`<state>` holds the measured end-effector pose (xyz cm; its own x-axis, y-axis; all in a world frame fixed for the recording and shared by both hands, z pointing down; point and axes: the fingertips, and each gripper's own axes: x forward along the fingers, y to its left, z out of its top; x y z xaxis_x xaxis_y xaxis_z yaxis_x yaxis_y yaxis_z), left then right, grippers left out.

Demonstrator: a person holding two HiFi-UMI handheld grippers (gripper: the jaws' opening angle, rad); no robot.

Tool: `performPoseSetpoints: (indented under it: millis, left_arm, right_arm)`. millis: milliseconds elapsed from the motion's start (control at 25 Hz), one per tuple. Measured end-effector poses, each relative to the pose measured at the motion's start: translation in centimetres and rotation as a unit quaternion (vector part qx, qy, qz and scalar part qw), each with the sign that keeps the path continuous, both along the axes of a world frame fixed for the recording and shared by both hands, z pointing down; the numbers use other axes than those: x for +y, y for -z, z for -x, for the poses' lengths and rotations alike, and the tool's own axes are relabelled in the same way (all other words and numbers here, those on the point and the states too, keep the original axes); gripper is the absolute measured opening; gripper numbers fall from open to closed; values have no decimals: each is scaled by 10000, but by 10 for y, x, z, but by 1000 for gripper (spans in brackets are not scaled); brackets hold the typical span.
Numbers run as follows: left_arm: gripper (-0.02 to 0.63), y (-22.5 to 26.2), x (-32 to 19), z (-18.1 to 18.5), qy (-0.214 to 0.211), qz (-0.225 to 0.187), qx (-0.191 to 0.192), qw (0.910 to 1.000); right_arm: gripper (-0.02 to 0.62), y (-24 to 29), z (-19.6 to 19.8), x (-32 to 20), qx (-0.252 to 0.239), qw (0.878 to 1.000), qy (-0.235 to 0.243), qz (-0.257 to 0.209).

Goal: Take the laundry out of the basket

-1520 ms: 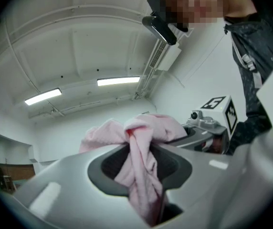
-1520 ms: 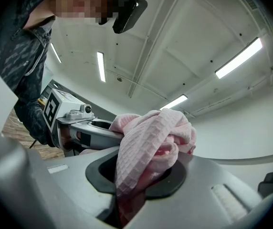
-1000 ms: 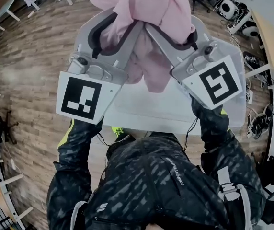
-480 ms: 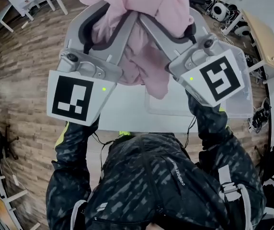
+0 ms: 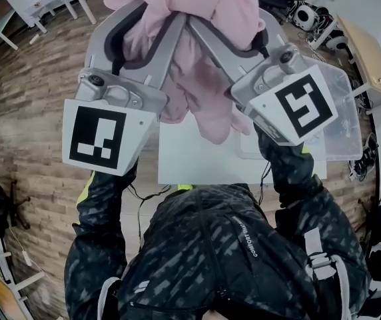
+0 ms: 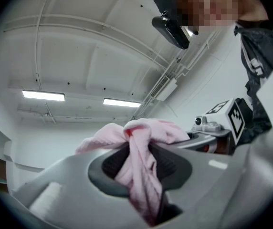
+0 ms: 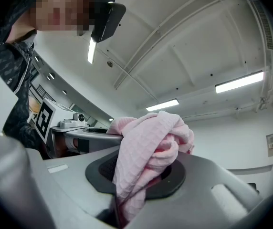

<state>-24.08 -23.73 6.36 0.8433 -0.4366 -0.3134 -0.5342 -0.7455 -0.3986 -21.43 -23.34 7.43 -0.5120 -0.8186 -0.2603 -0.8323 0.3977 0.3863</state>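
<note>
Wood-plank floor point(image 5: 30, 112) and a white table point(image 5: 197, 169) lie well below my raised tongs, which point upward side by side with their tips close together. My left tongs point(image 6: 139, 161) are clenched, nearly closed, on a fold of the pink cloth point(image 6: 146, 137). My right tongs point(image 7: 136, 175) pinch another bunch of the same cloth. It spills over both tips and hangs down between the two tongs. Below my right tongs sits the clear basket point(image 5: 340, 115), at the table's right end.
</note>
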Motion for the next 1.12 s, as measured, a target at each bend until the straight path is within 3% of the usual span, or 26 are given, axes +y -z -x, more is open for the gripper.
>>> performPoseSetpoints:
  millis: [200,480,880,1120]
  left_arm:
    - [105,-3,-22,53,189,71,30,9998]
    - [106,-47,-52,79,341,377,-60,9987]
    - [106,-156,-47,52,-166,1505,-52,9885]
    - [106,-207,-45,34,-284,1933,-14,9807]
  right_arm:
    - [90,-5,51,-23,39,9999,133,69]
    - [91,-51,77,-54,-298,9975,337,537]
    - [91,-156,50,-42,-647,9856,-183,1552]
    - [91,-207,31,-39,-920,9740,-478,2015]
